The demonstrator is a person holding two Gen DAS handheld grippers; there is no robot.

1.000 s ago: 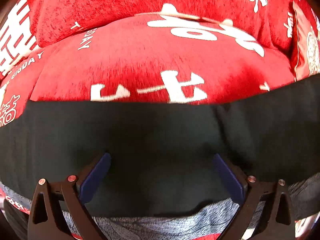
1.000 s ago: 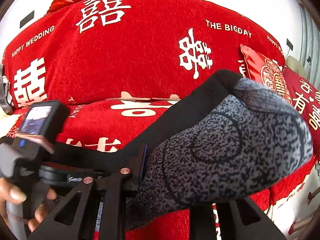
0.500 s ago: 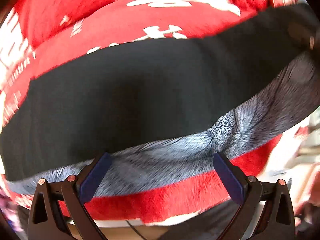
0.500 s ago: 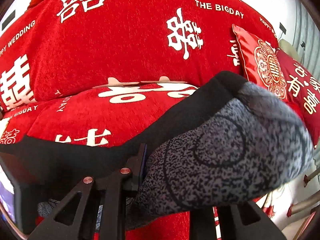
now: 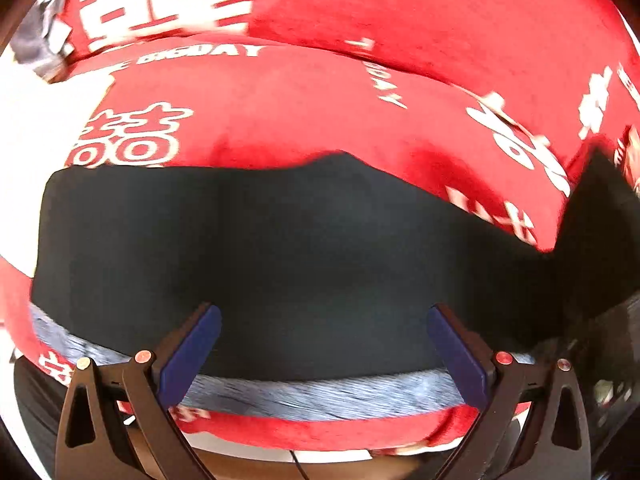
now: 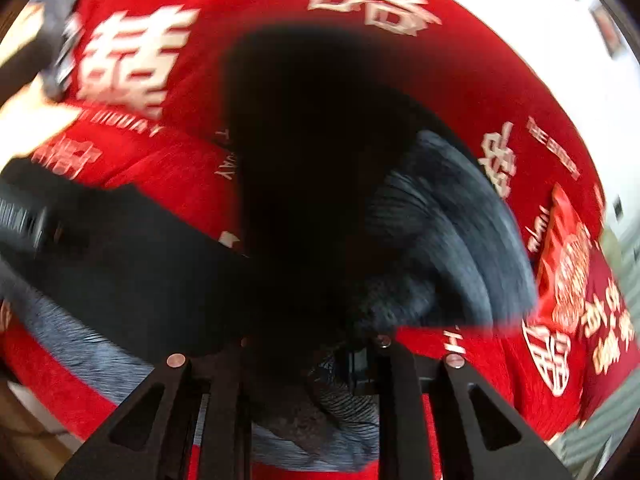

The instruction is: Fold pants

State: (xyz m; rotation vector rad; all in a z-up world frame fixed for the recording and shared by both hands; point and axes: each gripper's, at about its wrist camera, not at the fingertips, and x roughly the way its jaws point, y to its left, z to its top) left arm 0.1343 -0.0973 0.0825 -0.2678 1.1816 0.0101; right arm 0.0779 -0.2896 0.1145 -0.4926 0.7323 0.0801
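A: What is seen from the left wrist?

B: The pants are seen spread flat across the red sofa cover, black side up. A grey patterned edge is shown along the near side. The left gripper is held above them with its blue pads spread wide apart. Nothing is pinched between them.

A: And from the right wrist?

B: Something different is shown there. A bunch of the pants is lifted up right in front of the camera, black on one side and grey on the other. The right gripper is pressed together on that bunch, and its tips are hidden by the cloth. The picture is blurred.

A: Is anything seen only in one view?

B: Yes. A red cushion with a round gold pattern is seen only in the right view, at the far right. The flat, spread part of the pants is shown best in the left view. In the right view, that part is seen only as a dark strip low on the left.

A: Where are the pants, then?

B: Most of them are laid on the sofa cover, and one end is held up.
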